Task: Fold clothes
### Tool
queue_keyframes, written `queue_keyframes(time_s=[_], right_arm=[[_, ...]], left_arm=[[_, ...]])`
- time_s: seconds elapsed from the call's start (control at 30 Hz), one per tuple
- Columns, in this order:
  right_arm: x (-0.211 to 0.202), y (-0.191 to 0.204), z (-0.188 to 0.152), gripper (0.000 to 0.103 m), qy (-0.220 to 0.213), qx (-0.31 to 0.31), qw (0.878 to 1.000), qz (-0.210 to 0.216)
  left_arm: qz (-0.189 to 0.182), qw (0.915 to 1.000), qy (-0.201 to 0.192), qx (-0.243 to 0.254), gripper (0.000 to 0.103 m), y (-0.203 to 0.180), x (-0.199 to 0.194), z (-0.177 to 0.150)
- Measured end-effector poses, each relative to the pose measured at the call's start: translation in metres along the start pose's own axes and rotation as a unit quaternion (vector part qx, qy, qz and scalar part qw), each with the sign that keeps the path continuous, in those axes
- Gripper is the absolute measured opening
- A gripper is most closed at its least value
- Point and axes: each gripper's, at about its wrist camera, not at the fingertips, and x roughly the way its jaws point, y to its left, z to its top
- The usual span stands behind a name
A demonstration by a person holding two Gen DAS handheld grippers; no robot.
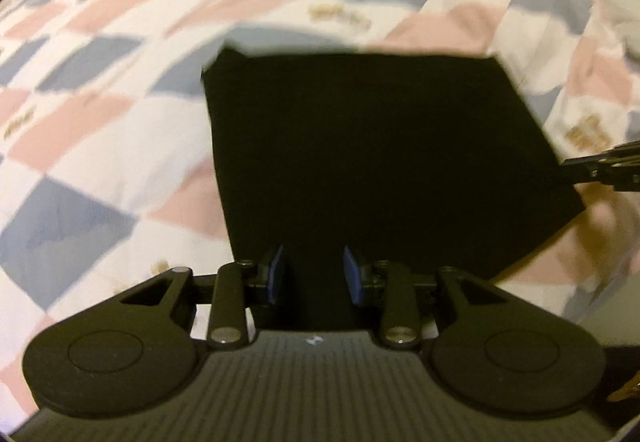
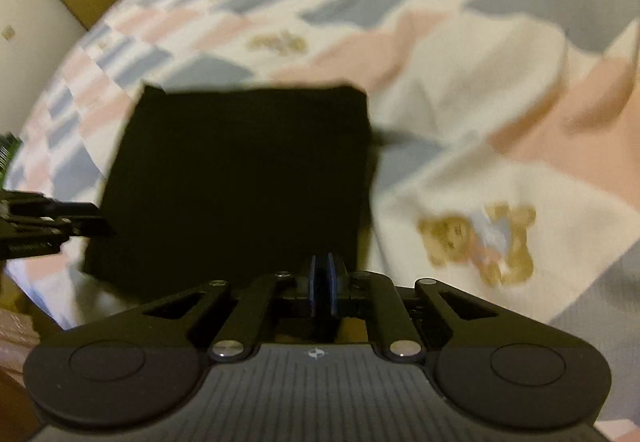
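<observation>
Black garment [image 1: 360,146] lies on the bed, already brought down to a compact, roughly square packet with straight edges and squared corners; the same packet shows in the right wrist view [image 2: 244,178]. One small flap sticks up at the far left corner, otherwise the outline is tidy. No sleeves, legs or loose tails show, so what kind of garment it is cannot be told. The cloth is too dark to make out layers or creases. Left tongs [image 1: 314,274] stand with a clear gap between the blue pads, nothing between them, over the near edge of the packet. Right tongs [image 2: 322,284] have their pads pressed nearly together at the near right edge of the packet; whether a hem of the dark cloth is pinched between them cannot be told, as the cloth and the black frame run together there. Each tongs' tip shows in the other's view, just at the packet's side edge. Under it all is a bedspread [image 1: 100,130] in pink, grey-blue and white patches with small bear prints [image 2: 480,242], rumpled on the right. Judgement: folding of this piece looks nearly or fully done, with perhaps a last halving or a tuck of that corner left. No other clothes in view. Both frames motion-blurred
</observation>
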Motion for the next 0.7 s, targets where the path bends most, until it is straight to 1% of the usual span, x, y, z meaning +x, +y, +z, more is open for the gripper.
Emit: queue_keyframes(time_s=[0.1, 0.17, 0.27, 0.3, 0.33, 0.37, 0.4, 0.47, 0.53, 0.7], right_arm=[[0.009, -0.002, 0.001, 0.011, 0.012, 0.000, 1.000, -0.003], [0.005, -0.001, 0.006, 0.013, 0.011, 0.000, 1.000, -0.001], [-0.012, 0.002, 0.010, 0.020, 0.003, 0.005, 1.000, 0.004], [-0.017, 0.004, 0.011, 0.029, 0.000, 0.007, 1.000, 0.005], [-0.022, 0.006, 0.011, 0.036, -0.001, 0.009, 1.000, 0.002], [-0.026, 0.008, 0.011, 0.049, -0.001, 0.012, 1.000, -0.003], [-0.029, 0.010, 0.010, 0.054, -0.001, 0.015, 1.000, -0.007], [-0.035, 0.013, 0.008, 0.058, -0.002, 0.027, 1.000, -0.011], [-0.040, 0.017, 0.005, 0.070, -0.005, 0.039, 0.999, -0.020], [-0.060, 0.034, -0.007, 0.076, -0.029, 0.048, 0.998, -0.039]], left_arm=[[0.014, 0.9998, 0.008, -0.013, 0.028, -0.006, 0.003, 0.006], [0.011, 0.9994, 0.009, -0.031, 0.028, -0.007, -0.004, 0.013], [0.013, 0.9984, 0.004, -0.054, 0.028, -0.007, -0.019, 0.024], [0.015, 0.9981, 0.001, -0.060, 0.029, -0.008, -0.025, 0.027], [0.020, 0.9978, 0.000, -0.064, 0.030, -0.010, -0.030, 0.031], [0.025, 0.9974, -0.001, -0.068, 0.031, -0.011, -0.035, 0.035], [0.029, 0.9971, -0.001, -0.071, 0.033, -0.012, -0.039, 0.037], [0.036, 0.9965, -0.003, -0.076, 0.036, -0.013, -0.048, 0.041], [0.041, 0.9961, -0.008, -0.078, 0.037, -0.013, -0.059, 0.041], [0.056, 0.9949, -0.016, -0.083, 0.040, -0.013, -0.086, 0.028]])
